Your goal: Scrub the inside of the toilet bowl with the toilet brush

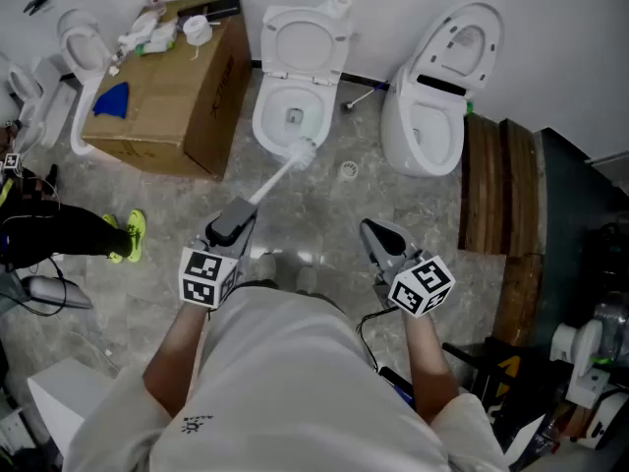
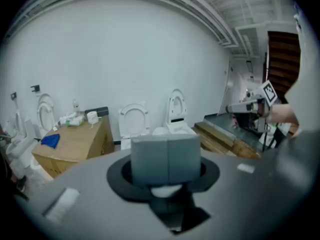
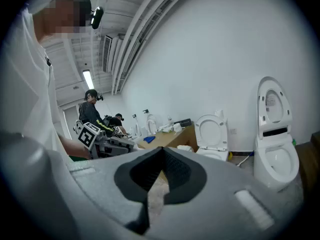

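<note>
The left gripper (image 1: pixel 229 232) has its fingers (image 2: pixel 116 176) clamped on the thick grey end grip of the brush (image 1: pixel 280 173). The left gripper view shows that grip filling the space between them. From the grip a slim white shaft runs forward and up to the brush head, which lies at the front rim of the open bowl (image 1: pixel 262 116). The head appears to be just inside the rim, though the head view is too small to say whether the bristles touch the ceramic. The right gripper (image 1: pixel 379 240) hangs apart over the floor (image 1: pixel 324 214); its fingers are pressed together at the tips and carry nothing. A box (image 1: pixel 167 91) stands left of the bowl and a second toilet (image 1: pixel 432 116) right of it, both clear of the work. In my judgement the brush is light and its shaft stiff, while the bristle head will give under pressure. With the hold at the far end the reach is long, so a small turn of the hand will swing the head widely. The smooth grip may twist in the fingers when pushed against the curved wall. The grey end grip is the proper place to hold it, being the thickest and flattest part. The bowl is hard, slick and fixed, and should take firm scrubbing.
</note>
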Demonstrator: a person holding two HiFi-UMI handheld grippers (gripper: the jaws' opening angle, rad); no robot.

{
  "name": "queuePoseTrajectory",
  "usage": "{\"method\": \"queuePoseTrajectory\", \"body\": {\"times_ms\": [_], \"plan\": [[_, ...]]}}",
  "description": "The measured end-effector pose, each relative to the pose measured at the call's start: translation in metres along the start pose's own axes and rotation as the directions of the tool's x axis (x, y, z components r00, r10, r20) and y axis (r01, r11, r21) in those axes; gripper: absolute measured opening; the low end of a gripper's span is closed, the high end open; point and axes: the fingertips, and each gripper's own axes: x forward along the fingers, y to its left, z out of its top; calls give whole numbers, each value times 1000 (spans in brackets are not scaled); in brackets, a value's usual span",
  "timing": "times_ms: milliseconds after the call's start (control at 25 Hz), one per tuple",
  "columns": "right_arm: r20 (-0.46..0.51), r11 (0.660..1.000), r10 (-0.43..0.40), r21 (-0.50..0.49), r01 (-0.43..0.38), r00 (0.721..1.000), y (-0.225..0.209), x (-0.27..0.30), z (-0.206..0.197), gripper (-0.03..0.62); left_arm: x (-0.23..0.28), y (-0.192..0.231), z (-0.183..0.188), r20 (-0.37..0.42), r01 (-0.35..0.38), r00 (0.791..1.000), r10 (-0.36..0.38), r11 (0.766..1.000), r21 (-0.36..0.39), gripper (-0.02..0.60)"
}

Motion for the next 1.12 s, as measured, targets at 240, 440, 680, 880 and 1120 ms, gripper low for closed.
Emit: {"method": "queuePoseTrajectory", "body": {"times_ms": [240, 440, 680, 880, 1120], "plan": [[-19, 1000, -2, -8, 1, 1000, 15, 16, -2, 0, -6, 17, -4, 9, 21, 1000, -21, 1000, -5, 152], [-7, 1000, -10, 7, 10, 1000, 25, 26, -2, 0, -11, 34, -12, 10, 43, 999, -43, 999, -20, 152], [7, 999, -39, 38, 39, 999, 31, 33, 0, 0, -18, 54, -9, 34, 64, 997, -63, 997, -42, 152], [13, 996, -63, 62, 62, 998, 37, 46, 0, 0, -22, 72, -6, 57, 102, 993, -99, 994, -40, 153], [8, 996, -77, 39, 76, 997, 52, 60, 0, 0, -29, 94, -14, 64, 109, 992, -105, 992, -60, 153]]}}
